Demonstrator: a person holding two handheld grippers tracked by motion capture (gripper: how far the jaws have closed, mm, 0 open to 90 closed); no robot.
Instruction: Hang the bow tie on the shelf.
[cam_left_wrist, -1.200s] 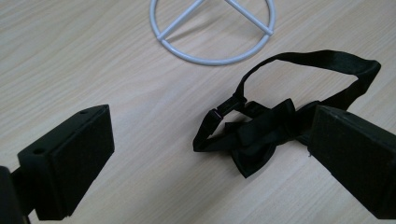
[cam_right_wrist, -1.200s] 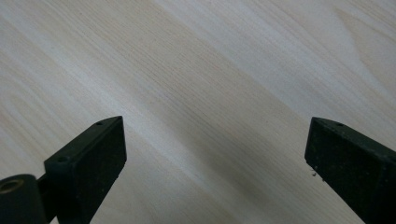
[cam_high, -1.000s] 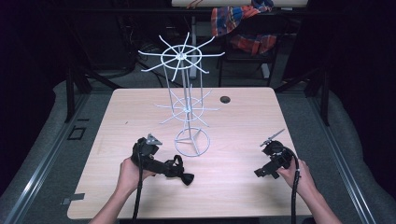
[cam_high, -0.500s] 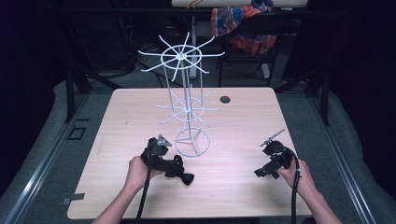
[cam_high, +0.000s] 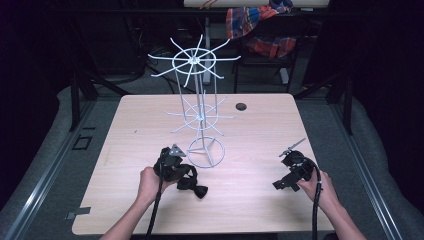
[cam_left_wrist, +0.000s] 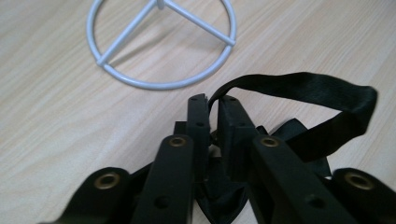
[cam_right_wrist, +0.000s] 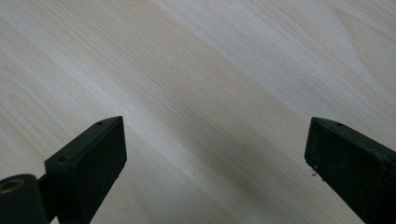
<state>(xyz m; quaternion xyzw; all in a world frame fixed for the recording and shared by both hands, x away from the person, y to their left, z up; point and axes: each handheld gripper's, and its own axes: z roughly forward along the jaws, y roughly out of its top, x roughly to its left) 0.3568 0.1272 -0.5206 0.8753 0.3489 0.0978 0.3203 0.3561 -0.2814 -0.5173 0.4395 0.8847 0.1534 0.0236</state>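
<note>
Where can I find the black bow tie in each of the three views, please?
High view: the black bow tie lies lower centre-left, at the left gripper.
Left gripper view: its strap loops centre-right, pinched between the jaws.
Right gripper view: not in it.
Shared landmark: the white rack's ring base.

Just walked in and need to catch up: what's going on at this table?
A person holds a claw in each hand at a light wooden table. The left claw has just been closing and now pinches a black fabric strap near the round base of a white wire display stand. The right claw hangs open over bare wood.
</note>
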